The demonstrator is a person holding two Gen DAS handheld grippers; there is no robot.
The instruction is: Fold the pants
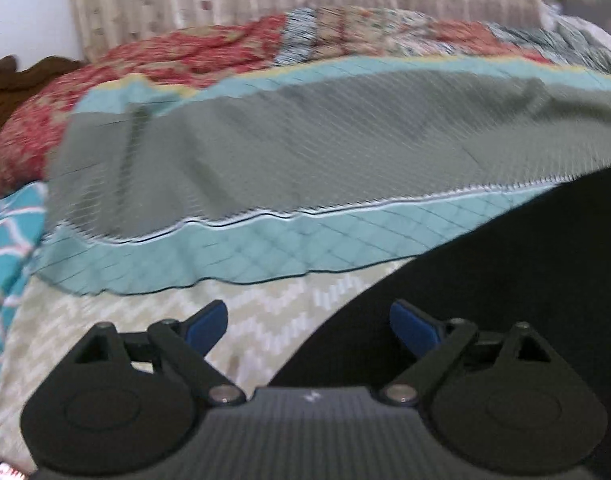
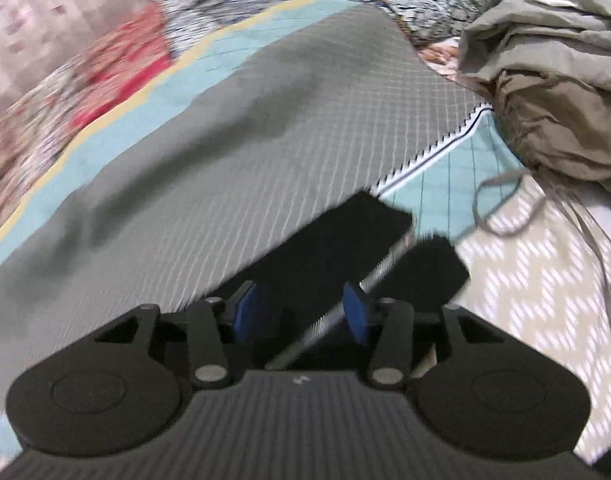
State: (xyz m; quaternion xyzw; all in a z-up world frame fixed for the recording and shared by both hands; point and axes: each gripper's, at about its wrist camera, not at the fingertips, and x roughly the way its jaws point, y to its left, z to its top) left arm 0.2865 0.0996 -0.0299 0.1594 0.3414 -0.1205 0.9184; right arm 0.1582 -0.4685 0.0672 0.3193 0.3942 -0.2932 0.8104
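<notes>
Pants (image 2: pixel 357 236): black, lying on the bed; a folded edge sits between the right claw's fingers.
Right claw (image 2: pixel 301 312): narrow, clamped on the pants.
Left claw (image 1: pixel 308 326): wide apart, holding nothing, just beside the black fabric.
Quilt (image 1: pixel 305 132): grey and teal, beneath.
Clothes pile (image 2: pixel 553 64): khaki, at quilt's far corner.

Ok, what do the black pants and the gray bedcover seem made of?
Pants: matte black cloth, weave blurred; the silvery toothed strip may be a metal zipper. Bedcover: soft matte quilted fabric, judging by diamond stitch lines and gentle puckers.
</notes>
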